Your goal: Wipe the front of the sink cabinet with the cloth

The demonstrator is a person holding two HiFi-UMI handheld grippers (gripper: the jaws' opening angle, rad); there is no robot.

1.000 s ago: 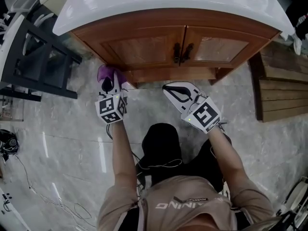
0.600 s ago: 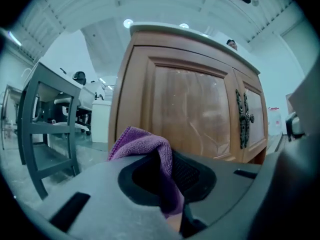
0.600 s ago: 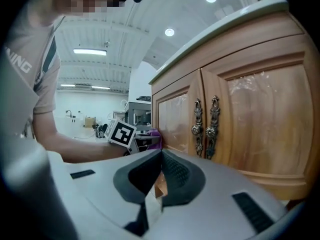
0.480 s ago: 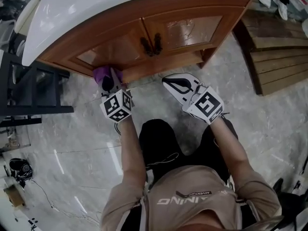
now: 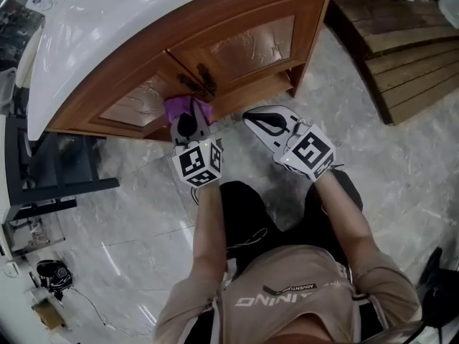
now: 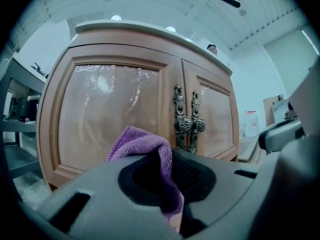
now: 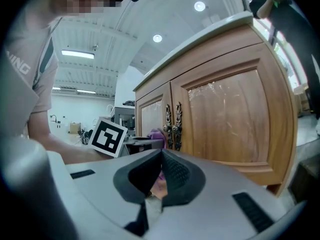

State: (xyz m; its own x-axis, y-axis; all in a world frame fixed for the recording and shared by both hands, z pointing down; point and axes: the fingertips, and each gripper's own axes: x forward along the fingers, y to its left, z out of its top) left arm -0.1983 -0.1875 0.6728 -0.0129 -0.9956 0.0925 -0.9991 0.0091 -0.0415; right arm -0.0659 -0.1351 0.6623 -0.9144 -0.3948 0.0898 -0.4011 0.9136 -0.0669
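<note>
Above a marble floor (image 5: 107, 213), the left gripper (image 5: 188, 126) clamps the cloth (image 5: 178, 107) against the cabinet (image 5: 247, 45) low, below the handles (image 5: 201, 81). Wiping seems underway, with most of the front probably left. The right gripper (image 5: 252, 117) hangs closed and empty.

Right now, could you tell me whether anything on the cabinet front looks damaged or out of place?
Nothing stands out. Both cabinet doors are shut, their handles side by side. The left gripper is shut on the purple cloth near the doors' lower edge; the right gripper is shut, empty.
</note>
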